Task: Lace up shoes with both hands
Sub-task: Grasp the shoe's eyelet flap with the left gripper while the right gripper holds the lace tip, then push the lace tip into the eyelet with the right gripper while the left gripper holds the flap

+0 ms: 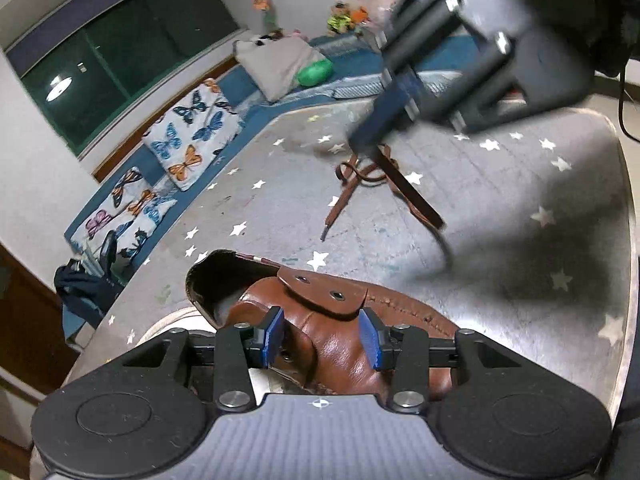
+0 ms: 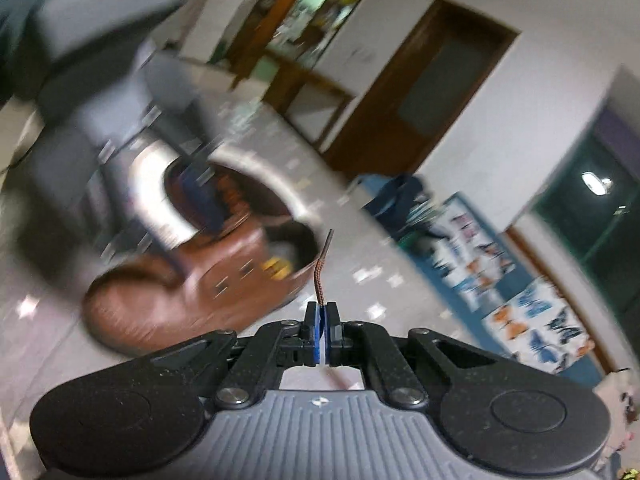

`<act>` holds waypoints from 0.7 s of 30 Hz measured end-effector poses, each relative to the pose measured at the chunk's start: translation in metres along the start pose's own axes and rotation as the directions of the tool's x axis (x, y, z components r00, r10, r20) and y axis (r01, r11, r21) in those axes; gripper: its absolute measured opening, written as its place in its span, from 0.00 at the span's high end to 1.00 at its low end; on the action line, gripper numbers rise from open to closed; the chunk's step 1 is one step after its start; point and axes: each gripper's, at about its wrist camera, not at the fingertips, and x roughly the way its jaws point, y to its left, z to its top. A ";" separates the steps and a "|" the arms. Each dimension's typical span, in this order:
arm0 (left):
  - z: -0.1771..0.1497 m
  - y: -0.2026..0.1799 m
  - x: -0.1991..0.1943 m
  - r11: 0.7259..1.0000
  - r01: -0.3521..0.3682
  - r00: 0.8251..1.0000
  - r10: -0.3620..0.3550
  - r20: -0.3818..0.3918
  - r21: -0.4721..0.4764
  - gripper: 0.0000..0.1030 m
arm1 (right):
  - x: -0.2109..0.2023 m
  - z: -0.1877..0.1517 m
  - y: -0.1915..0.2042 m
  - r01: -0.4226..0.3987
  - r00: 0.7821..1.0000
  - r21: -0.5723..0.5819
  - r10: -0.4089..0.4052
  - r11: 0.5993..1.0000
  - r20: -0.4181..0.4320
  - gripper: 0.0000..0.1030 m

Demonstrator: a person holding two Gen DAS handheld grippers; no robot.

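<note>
Our left gripper (image 1: 322, 338) sits spread wide around the brown leather shoe (image 1: 340, 320), blue pads on either side of its upper but not squeezing. The shoe rests on the grey star-print table (image 1: 520, 208). Our right gripper (image 2: 321, 320) is pinched tight on the brown shoelace (image 2: 320, 280), its tip poking up just beside the shoe's opening.
</note>
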 end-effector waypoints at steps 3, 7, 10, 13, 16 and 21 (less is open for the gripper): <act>0.002 0.000 0.002 0.999 0.002 1.000 -0.002 -0.006 0.039 0.57 | 0.005 -0.011 0.019 -0.034 0.999 -0.028 0.033 0.999 -0.029 0.98; 0.004 0.000 0.008 0.998 0.004 1.000 -0.002 -0.022 0.067 0.56 | 0.018 -0.013 0.032 -0.070 0.997 -0.048 0.067 0.996 -0.049 0.98; 0.005 0.000 0.013 0.995 0.012 0.999 -0.008 -0.040 0.096 0.55 | 0.024 -0.016 0.034 -0.081 0.996 -0.066 0.078 0.995 -0.053 0.98; 0.010 0.003 0.018 0.993 0.038 0.997 -0.031 -0.068 0.115 0.56 | 0.028 -0.017 0.037 -0.091 0.995 -0.076 0.087 0.993 -0.056 0.98; 0.014 0.005 0.021 0.984 0.066 0.994 -0.050 -0.099 0.164 0.57 | 0.032 -0.019 0.037 -0.099 0.994 -0.081 0.095 0.992 -0.059 0.98; 0.021 0.007 0.028 0.966 0.093 0.986 -0.055 -0.160 0.242 0.57 | 0.035 -0.020 0.038 -0.107 0.993 -0.106 0.101 0.989 -0.062 0.98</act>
